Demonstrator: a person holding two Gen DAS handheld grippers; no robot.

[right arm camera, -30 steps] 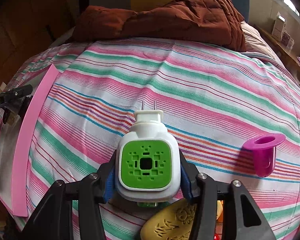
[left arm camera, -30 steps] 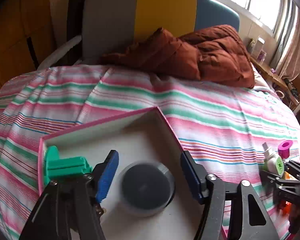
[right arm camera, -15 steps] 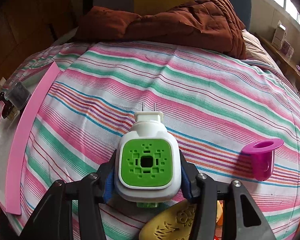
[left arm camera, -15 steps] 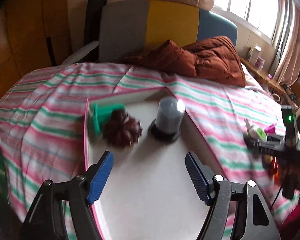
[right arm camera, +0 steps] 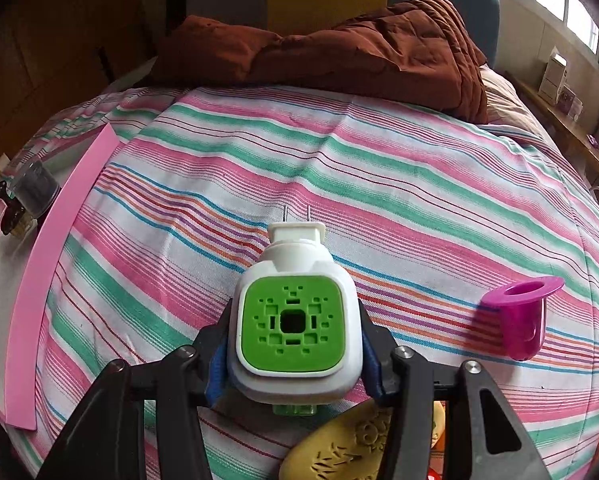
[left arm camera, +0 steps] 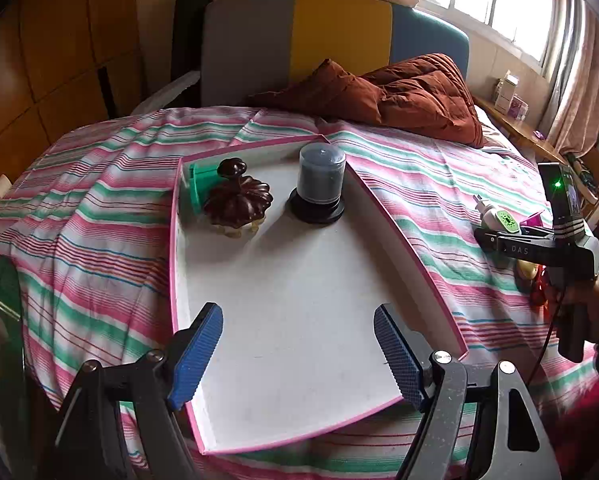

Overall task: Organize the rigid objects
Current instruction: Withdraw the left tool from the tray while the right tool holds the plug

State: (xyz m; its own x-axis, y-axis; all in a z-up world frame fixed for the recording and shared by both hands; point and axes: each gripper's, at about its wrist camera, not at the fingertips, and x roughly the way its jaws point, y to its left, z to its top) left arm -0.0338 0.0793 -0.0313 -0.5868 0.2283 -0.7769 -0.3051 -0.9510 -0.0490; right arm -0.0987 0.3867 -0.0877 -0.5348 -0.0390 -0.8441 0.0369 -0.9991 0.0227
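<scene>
A pink-rimmed white tray lies on the striped bed. At its far end stand a grey disc spindle case, a dark brown flower-shaped lid and a green plastic piece. My left gripper hovers over the tray's near end, jaws opening, nothing between them. My right gripper is shut on a white plug-in device with a green face, just above the bedspread. That device and the right gripper also show at the right of the left wrist view.
A magenta cup lies on the bed right of the device. A yellow embossed object sits under the right gripper. A brown quilt is bunched at the headboard. The tray's pink edge runs along the left.
My left gripper has drawn back from the spindle case toward the tray's near end, leaving the case standing, and its jaws have widened. The right gripper has kept still with the device.
</scene>
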